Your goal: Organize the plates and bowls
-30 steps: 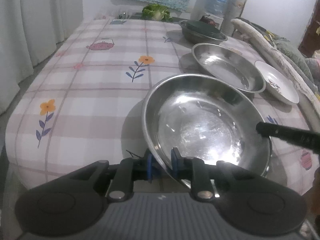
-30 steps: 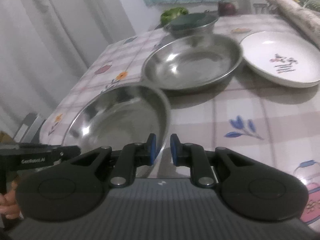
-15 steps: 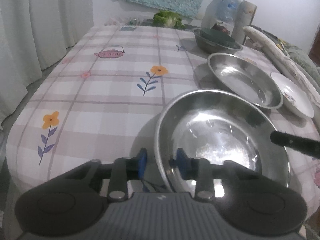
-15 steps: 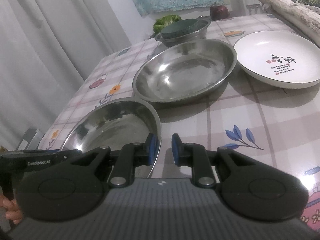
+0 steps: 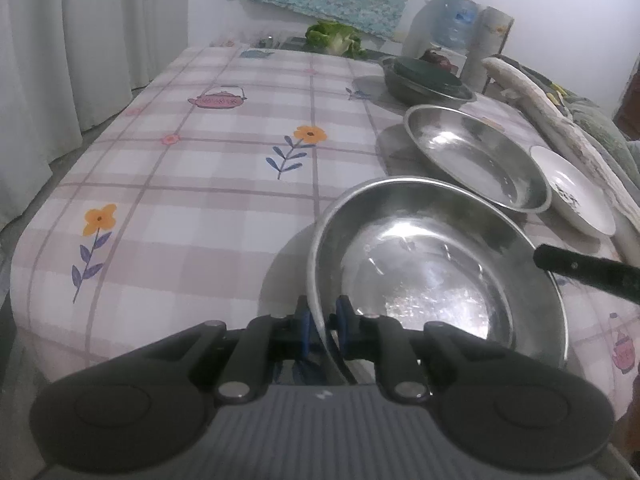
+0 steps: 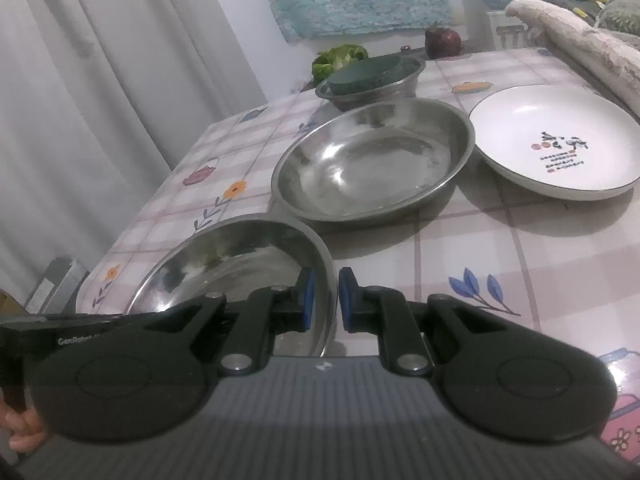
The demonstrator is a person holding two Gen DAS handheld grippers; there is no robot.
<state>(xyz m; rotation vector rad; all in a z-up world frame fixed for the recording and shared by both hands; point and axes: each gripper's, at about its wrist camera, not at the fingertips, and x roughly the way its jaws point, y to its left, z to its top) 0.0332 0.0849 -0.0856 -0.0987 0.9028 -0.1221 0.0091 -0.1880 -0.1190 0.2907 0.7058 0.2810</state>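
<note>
A steel bowl is held off the checked tablecloth at the near edge. My left gripper is shut on its near rim. My right gripper is shut on its opposite rim, and the bowl also shows in the right wrist view. The right gripper's finger shows as a black bar in the left wrist view. Behind it lie a second steel bowl, a white plate with red and black marks, and a small steel bowl with a dark lid.
The table carries a flowered checked cloth, with bare cloth to the left. White curtains hang on the left. A green vegetable, a water bottle and rolled bedding lie at the back and right.
My left gripper opened half a second ago and has closed again on the bowl's rim. Both views have pulled back and risen a little. The right grip has not changed.
</note>
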